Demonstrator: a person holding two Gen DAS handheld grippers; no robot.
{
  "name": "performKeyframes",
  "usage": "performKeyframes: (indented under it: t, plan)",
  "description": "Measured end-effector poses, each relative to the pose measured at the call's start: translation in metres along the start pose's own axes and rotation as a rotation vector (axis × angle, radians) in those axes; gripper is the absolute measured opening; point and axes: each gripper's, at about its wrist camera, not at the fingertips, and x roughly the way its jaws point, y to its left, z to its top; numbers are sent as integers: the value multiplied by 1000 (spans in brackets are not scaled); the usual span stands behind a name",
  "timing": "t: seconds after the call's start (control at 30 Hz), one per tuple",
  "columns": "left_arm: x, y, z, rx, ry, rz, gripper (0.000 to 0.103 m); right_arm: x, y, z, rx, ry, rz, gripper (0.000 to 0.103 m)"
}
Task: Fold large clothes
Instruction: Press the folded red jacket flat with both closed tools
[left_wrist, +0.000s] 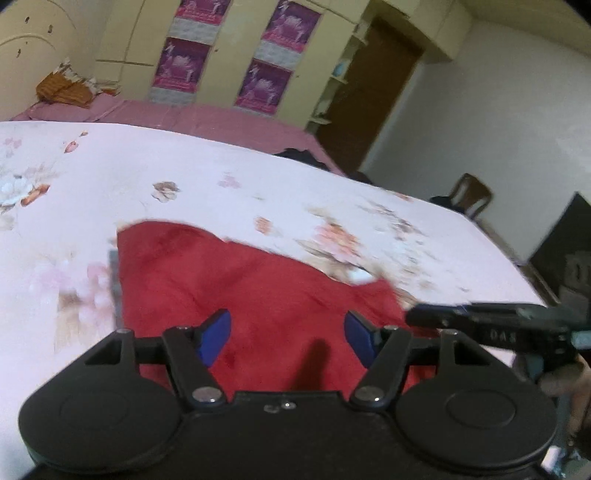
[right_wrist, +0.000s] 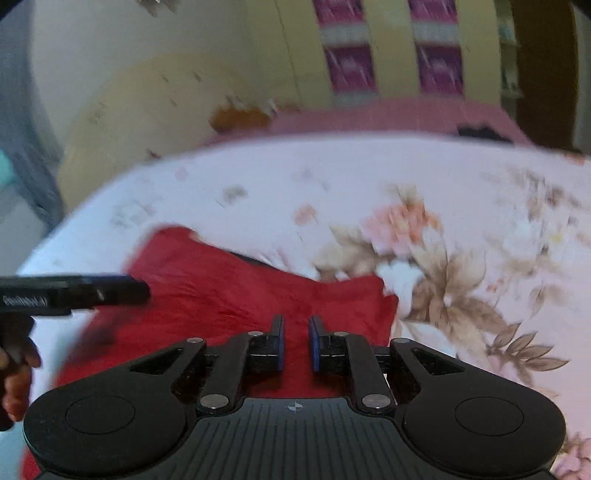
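A red garment (left_wrist: 258, 291) lies spread on a floral bed sheet (left_wrist: 184, 177); it also shows in the right wrist view (right_wrist: 229, 295). My left gripper (left_wrist: 286, 338) is open, its blue pads wide apart above the red cloth, holding nothing. My right gripper (right_wrist: 296, 343) hovers over the near part of the garment with its pads a narrow gap apart and nothing between them. Each gripper shows from the side in the other's view: the right one (left_wrist: 491, 325) and the left one (right_wrist: 74, 293). Both views are blurred.
A pink sheet (left_wrist: 221, 118) covers the far part of the bed, with an orange bundle (left_wrist: 62, 88) at the head. Yellow wardrobes with purple posters (left_wrist: 181, 62) stand behind. A wooden chair (left_wrist: 469, 195) and a brown door (left_wrist: 373, 92) are at the right.
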Motion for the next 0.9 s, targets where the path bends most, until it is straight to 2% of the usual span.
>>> performKeyframes:
  t: [0.07,0.1,0.13,0.2,0.27,0.4,0.47,0.6,0.7,0.9]
  plan:
    - [-14,-14,-22,22,8,6,67,-10,10,-15,-68,-1,-1,14]
    - [-13,-19,-32,46,23,43,66,-4,10,-24,-89,26,-26,14]
    - [-9,-21,-41,74,28,68,67,8,4,-33,-74,70,-44,14]
    - [-1,-25,-52,111,17,91,68,22,-13,-44,28,67,-35,13]
    - [1,-24,-52,88,17,97,68,24,-22,-45,97,62,-32,9]
    - [-18,-28,-52,93,27,121,66,4,-18,-43,88,61,-75,9]
    - [-38,-34,-57,91,20,120,66,-21,-12,-43,85,36,-54,9]
    - [-76,-52,-79,92,-19,94,66,-71,22,-53,5,-23,55,9]
    - [-81,-59,-94,82,-12,99,66,-84,53,-65,-54,-29,112,9]
    - [-92,-63,-123,61,-31,148,66,-79,75,-99,-156,36,83,9]
